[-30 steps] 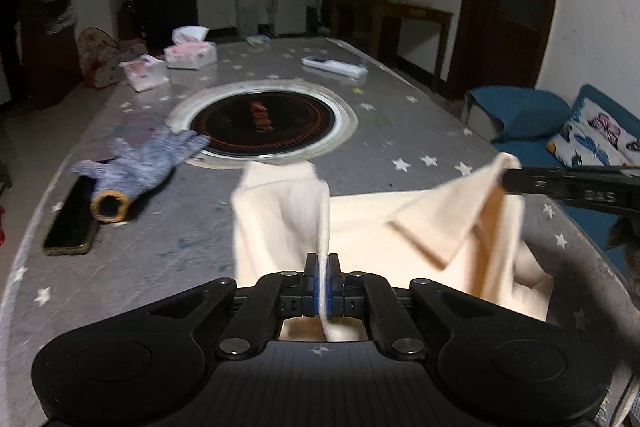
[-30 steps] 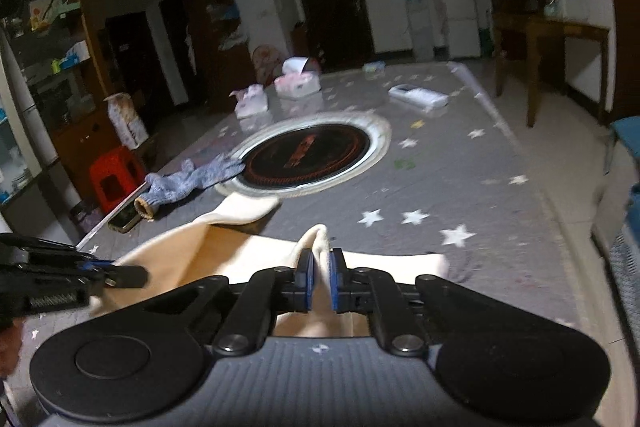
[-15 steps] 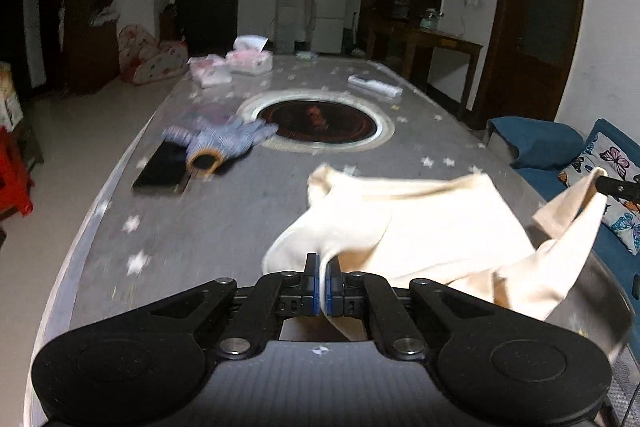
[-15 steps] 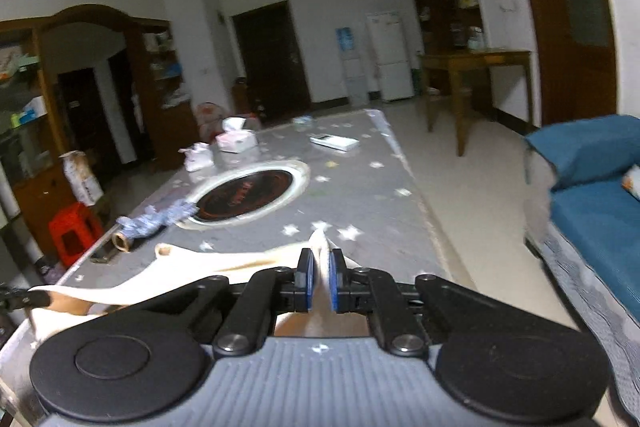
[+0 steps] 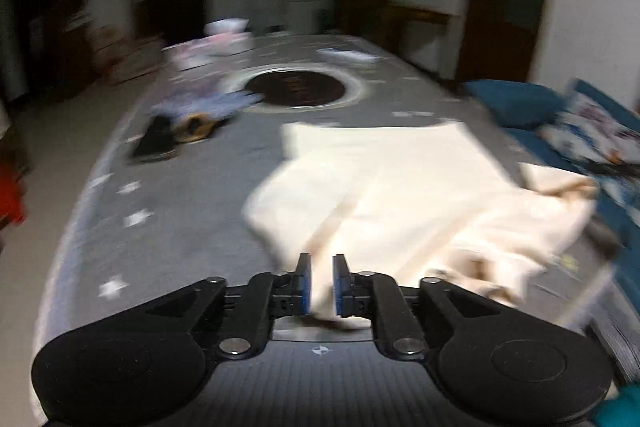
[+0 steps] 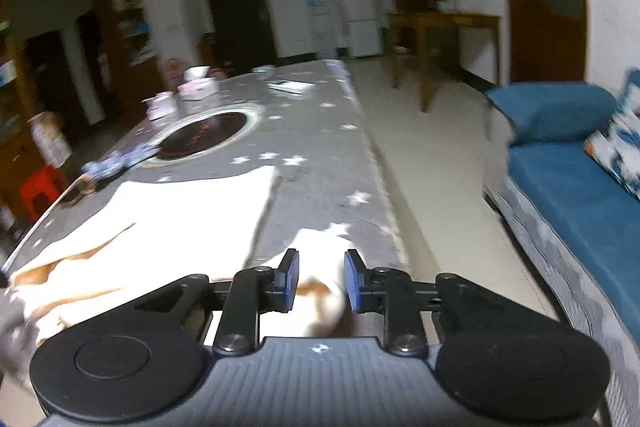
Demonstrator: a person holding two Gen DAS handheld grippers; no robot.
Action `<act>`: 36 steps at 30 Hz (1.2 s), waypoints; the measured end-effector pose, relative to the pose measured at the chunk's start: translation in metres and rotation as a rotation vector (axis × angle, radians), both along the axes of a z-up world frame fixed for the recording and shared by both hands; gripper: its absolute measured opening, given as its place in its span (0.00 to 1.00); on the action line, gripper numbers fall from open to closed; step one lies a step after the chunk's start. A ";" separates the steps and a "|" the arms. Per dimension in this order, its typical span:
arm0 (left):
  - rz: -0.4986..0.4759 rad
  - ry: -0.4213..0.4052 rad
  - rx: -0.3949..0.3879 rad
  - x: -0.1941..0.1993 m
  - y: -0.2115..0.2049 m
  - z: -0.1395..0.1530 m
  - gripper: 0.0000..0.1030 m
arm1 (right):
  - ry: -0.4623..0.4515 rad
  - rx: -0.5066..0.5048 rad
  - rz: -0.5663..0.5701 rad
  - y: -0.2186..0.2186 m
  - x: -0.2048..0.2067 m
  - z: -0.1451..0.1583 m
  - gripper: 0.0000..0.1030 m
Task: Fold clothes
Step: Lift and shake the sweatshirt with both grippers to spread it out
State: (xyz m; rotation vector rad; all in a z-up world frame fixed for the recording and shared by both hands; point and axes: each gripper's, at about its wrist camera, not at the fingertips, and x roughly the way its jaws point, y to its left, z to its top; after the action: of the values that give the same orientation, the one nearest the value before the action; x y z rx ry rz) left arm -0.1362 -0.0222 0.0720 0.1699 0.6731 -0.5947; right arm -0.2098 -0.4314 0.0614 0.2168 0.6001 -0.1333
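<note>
Left wrist view: a cream garment (image 5: pixel 400 187) lies spread over the near half of a grey star-patterned table (image 5: pixel 192 187), its far edge fairly straight and its near side rumpled into folds; the frame is motion-blurred. A fold of its near edge runs between the blue pads of the left gripper (image 5: pixel 321 283), whose jaws stand a little apart with cloth between them; whether they press it cannot be told. Beyond the cloth sits a round black hotplate (image 5: pixel 295 90) set in the table. To the left of it lie a blue-grey knit glove (image 5: pixel 200 107) and a dark phone (image 5: pixel 154 143). A blue sofa (image 5: pixel 520 103) stands to the right of the table.

Right wrist view: the same garment (image 6: pixel 180 211) lies flat on the table's (image 6: pixel 320 147) near end, wrinkled at its left corner. A bunched corner sits between the fingers of the right gripper (image 6: pixel 321 277), whose jaws are clearly parted and not clamping it. Farther along the table are the hotplate (image 6: pixel 204 135), tissue boxes (image 6: pixel 196 89) and a white remote (image 6: pixel 290 87); the sofa (image 6: pixel 568 187) lies to the right.
</note>
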 end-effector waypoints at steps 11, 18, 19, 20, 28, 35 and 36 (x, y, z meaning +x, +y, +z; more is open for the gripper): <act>-0.150 0.029 0.074 -0.030 -0.044 -0.026 0.38 | 0.068 -0.019 0.534 0.086 0.015 0.008 0.27; -0.148 0.014 0.119 -0.025 -0.050 -0.036 0.26 | 0.132 -0.078 0.725 0.139 0.024 -0.006 0.37; -0.147 0.014 0.125 -0.024 -0.051 -0.037 0.23 | 0.141 -0.091 0.745 0.145 0.026 -0.009 0.37; -0.149 0.014 0.128 -0.024 -0.052 -0.038 0.17 | 0.149 -0.104 0.753 0.150 0.027 -0.012 0.37; -0.214 0.015 0.122 -0.031 -0.047 -0.029 0.04 | 0.188 -0.180 0.769 0.166 0.029 -0.027 0.14; -0.299 0.025 0.103 -0.041 -0.039 -0.016 0.04 | 0.192 -0.189 0.823 0.157 0.018 -0.009 0.03; -0.307 0.027 0.122 -0.041 -0.040 -0.020 0.05 | 0.197 -0.193 0.833 0.157 0.016 -0.008 0.03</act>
State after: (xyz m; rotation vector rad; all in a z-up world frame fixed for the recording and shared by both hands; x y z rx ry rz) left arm -0.1777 -0.0624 0.0525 0.3838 0.7159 -0.8520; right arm -0.1943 -0.2744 0.0533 -0.2457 0.8257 0.5974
